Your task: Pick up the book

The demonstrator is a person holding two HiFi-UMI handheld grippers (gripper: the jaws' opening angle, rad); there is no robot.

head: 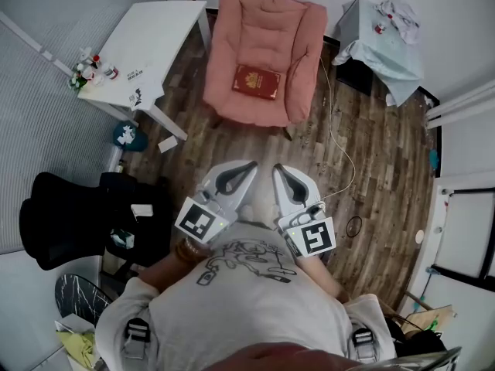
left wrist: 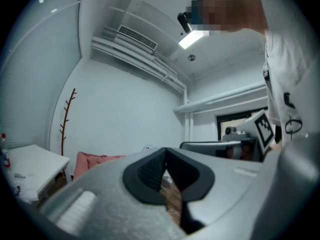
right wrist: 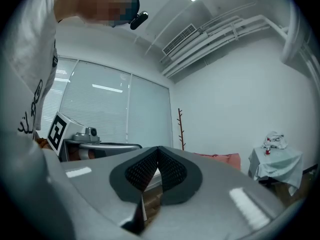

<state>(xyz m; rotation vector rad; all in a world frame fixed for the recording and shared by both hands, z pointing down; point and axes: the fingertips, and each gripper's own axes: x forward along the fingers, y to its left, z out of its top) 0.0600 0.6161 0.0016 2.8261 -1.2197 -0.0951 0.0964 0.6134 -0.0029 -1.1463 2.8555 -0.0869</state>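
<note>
A dark red book (head: 256,82) with a gold emblem lies flat on the seat of a pink armchair (head: 263,56) at the far side of the room. Both grippers are held level close to the person's chest, far short of the chair. My left gripper (head: 249,165) is shut with nothing between its tips. My right gripper (head: 277,168) is shut and empty too. In the left gripper view the jaws (left wrist: 165,151) meet, with the armchair (left wrist: 92,160) low at the left. In the right gripper view the jaws (right wrist: 158,150) also meet, and the armchair (right wrist: 220,157) shows behind them.
A white table (head: 147,45) with small bottles stands left of the chair. A side table under a pale cloth (head: 383,41) stands at the right. A black chair (head: 77,215) is at the near left. A cable (head: 340,141) trails over the wooden floor (head: 371,176).
</note>
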